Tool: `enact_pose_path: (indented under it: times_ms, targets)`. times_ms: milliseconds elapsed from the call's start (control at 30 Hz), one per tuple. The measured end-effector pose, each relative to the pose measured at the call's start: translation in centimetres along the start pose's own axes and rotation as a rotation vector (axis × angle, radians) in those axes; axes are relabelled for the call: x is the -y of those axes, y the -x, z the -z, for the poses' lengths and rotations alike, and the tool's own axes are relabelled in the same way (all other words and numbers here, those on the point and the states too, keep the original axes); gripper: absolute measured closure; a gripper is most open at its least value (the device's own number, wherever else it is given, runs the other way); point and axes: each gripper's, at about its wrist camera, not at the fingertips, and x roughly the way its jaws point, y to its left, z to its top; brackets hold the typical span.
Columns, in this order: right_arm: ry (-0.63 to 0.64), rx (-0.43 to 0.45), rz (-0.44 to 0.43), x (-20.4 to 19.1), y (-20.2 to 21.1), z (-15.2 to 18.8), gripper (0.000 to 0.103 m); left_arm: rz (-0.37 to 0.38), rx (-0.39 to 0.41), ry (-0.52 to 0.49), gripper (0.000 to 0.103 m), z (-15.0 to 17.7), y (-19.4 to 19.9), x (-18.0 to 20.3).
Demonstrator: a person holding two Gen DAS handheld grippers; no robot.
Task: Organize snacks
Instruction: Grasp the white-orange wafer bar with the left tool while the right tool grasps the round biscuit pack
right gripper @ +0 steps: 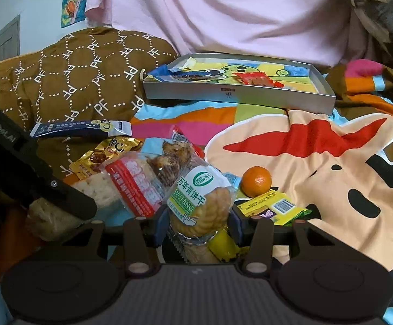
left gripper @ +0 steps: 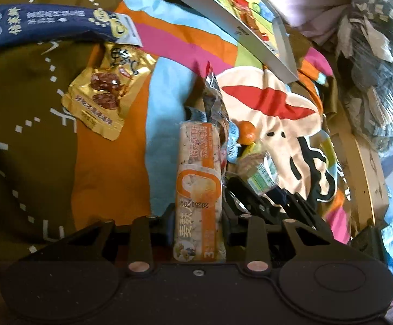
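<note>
While both grippers grip snacks above the bright cartoon-print blanket point(right gripper: 318, 157), the scene reads as follows.

Left gripper point(left gripper: 199, 224): closed on a long orange-and-white wrapped cracker bar point(left gripper: 197, 189), which stands lengthwise between the jaws and points away from the camera.

Right gripper point(right gripper: 197, 222): clamped on a clear packet of round biscuits with a green-and-white label point(right gripper: 199, 203), pads pressing on both sides.

Snack pile: a red-and-white wrapped cracker pack point(right gripper: 134, 187) and a clear bag of brown pastry point(right gripper: 169, 168) lie just beside the biscuit packet, on its left.

Loose snacks: a small orange mandarin point(right gripper: 256, 181) rests on the blanket near a yellow-and-green flat packet point(right gripper: 277, 205); a gold foil pouch point(left gripper: 107, 92) lies apart, near a long dark blue packet point(left gripper: 47, 24).

Tray: a shallow grey metal tray point(right gripper: 250, 96) with a cartoon lining sits at the far side of the blanket, holding a red wrapper point(right gripper: 258, 80).

Backdrop: a brown quilt with white lettering point(right gripper: 82, 81) and pink cloth point(right gripper: 223, 13).
</note>
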Motion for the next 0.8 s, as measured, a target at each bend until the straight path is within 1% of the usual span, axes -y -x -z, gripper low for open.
enact_pose_path:
  times_ms: [167, 367, 533, 667, 800]
  targets:
    - [-0.002, 0.019, 0.005, 0.0, 0.4, -0.1, 0.052, 0.046, 0.014, -0.02, 0.068, 0.4, 0.3, 0.7]
    - [-0.022, 0.05, 0.008, 0.1, 1.2, -0.7, 0.052, 0.093, 0.092, -0.063, 0.068, 0.5, 1.3, 1.4]
    - [-0.027, 0.07, 0.007, 0.1, 1.4, -1.1, 0.052, 0.063, 0.217, -0.117, 0.068, 0.5, 2.4, 2.1]
    - [-0.02, 0.084, 0.003, -0.1, 1.5, -1.2, 0.052, 0.043, 0.285, -0.116, 0.068, 0.3, 2.8, 2.0]
    - [-0.012, 0.099, 0.002, -0.2, 1.7, -1.4, 0.052, -0.017, 0.35, -0.141, 0.068, 0.1, 2.9, 2.4]
